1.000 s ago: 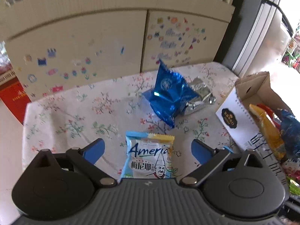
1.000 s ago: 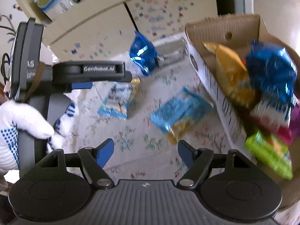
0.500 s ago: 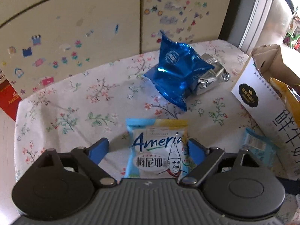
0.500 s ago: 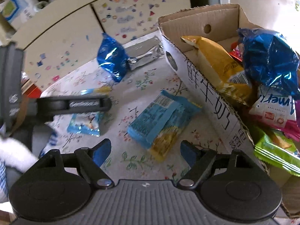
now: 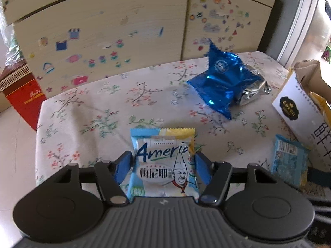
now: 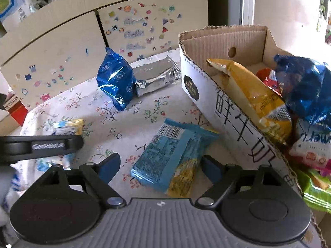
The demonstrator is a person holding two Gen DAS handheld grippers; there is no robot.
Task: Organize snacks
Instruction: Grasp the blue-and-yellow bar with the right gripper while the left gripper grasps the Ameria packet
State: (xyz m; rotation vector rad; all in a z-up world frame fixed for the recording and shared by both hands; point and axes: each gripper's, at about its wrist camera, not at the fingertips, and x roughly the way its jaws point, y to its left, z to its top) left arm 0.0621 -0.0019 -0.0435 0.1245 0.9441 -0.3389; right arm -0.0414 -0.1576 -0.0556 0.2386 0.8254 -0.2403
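At the near left of the floral tablecloth (image 5: 86,107), the left gripper (image 5: 163,166) is closing on the white Ameria wafer packet (image 5: 163,161); squeeze its edges evenly. Rightward, the right gripper (image 6: 160,166) is widening astride the light-blue snack pack (image 6: 171,155) (untouched), beside the cardboard box (image 6: 233,111).

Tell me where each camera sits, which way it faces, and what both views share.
Left wrist: on the left claw, angled down at the floral table; its jaws are closing around the white Ameria packet.
Right wrist: on the right claw, angled down at the light blue packet beside the cardboard box; jaws opening, clear of the packet; the left claw and a white glove show at the left edge.
Shared: dark blue bag, silver packet, box, light blue packet, stickered cabinet.
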